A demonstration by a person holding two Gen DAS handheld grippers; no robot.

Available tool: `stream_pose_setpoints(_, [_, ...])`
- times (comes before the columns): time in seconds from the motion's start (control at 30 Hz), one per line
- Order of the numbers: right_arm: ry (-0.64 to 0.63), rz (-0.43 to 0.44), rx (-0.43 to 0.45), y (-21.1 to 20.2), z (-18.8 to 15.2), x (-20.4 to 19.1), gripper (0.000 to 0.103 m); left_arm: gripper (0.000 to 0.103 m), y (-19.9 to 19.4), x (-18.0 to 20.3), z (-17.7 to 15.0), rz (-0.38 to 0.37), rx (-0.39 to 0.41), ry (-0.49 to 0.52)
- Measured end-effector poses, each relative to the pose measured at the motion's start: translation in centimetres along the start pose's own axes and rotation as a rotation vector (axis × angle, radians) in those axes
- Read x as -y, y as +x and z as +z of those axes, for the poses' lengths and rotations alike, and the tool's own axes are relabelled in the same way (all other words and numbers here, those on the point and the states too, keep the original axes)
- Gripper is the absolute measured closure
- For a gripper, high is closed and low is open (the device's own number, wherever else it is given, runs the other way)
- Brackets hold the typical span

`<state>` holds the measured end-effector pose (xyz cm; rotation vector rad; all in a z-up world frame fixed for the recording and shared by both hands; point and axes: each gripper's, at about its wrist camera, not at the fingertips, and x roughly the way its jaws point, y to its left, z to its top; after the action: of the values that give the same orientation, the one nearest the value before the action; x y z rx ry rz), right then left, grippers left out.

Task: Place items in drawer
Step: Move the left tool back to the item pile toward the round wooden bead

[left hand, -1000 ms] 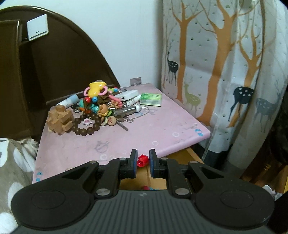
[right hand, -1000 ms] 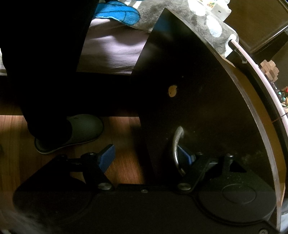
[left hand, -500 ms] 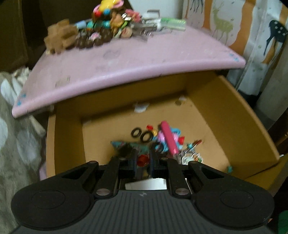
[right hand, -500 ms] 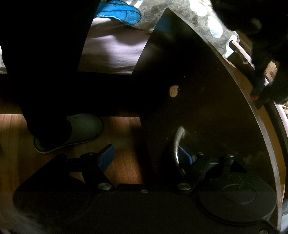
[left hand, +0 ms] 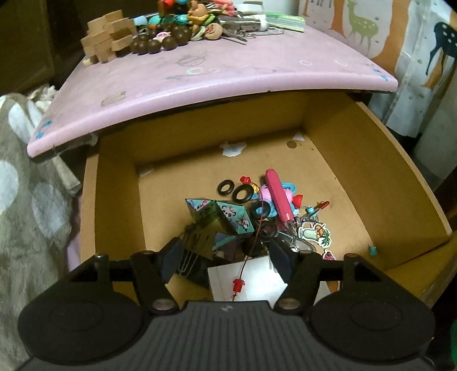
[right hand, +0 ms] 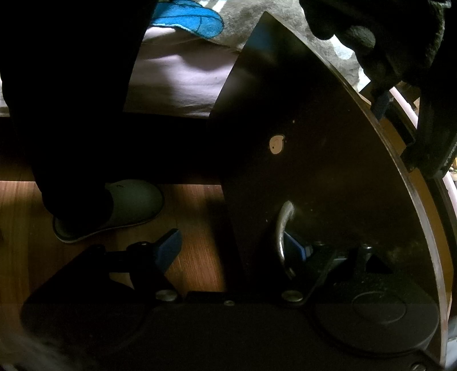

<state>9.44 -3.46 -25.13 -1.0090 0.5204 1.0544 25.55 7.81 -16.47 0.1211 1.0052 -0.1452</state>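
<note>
The drawer [left hand: 400, 182] stands pulled out beneath the pink worktop [left hand: 200, 77]. Part of the task is done: a heap of small items [left hand: 257, 205] lies on its floor, including black rings, a pink bar, patterned cubes and stickers. Much is left: a wooden puzzle [left hand: 105, 37], brown beads [left hand: 154, 44] and a tangle of trinkets [left hand: 200, 17] remain at the far end of the worktop.

The left claw [left hand: 225, 256] hovers over the drawer with its jaws spread and nothing between them. A small red piece on a thin red cord [left hand: 238, 284] lies just below, on a white card [left hand: 248, 276]. Judged from this, it has just been released.

The right claw [right hand: 234, 245] is also spread; its right finger sits hooked behind the metal handle [right hand: 282, 231] on the dark drawer front [right hand: 314, 171], apparently holding the drawer open.

Against the frames before: a second ago the left claw was clenched on the red piece at worktop level; half a second ago it was above the drawer, jaws narrow. Now they are wide. The right claw has not moved.
</note>
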Motion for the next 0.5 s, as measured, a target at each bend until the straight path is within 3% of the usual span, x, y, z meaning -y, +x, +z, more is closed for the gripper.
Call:
stream_pose_setpoints(0.2, [0.002, 0.001, -0.002, 0.0, 0.0, 0.0, 0.025, 0.037, -1.0, -0.6, 0.5, 0.007, 0.03, -0.019])
stream_pose_setpoints(0.37, [0.005, 0.003, -0.001, 0.0, 0.0, 0.1, 0.025, 0.037, -3.3, -1.3, 2.5, -0.021, 0.133, -0.064])
stream_pose_setpoints(0.5, [0.001, 0.002, 0.005, 0.0, -0.1, 0.0, 0.025, 0.037, -4.7, -0.8, 5.0, -0.021, 0.23, -0.043])
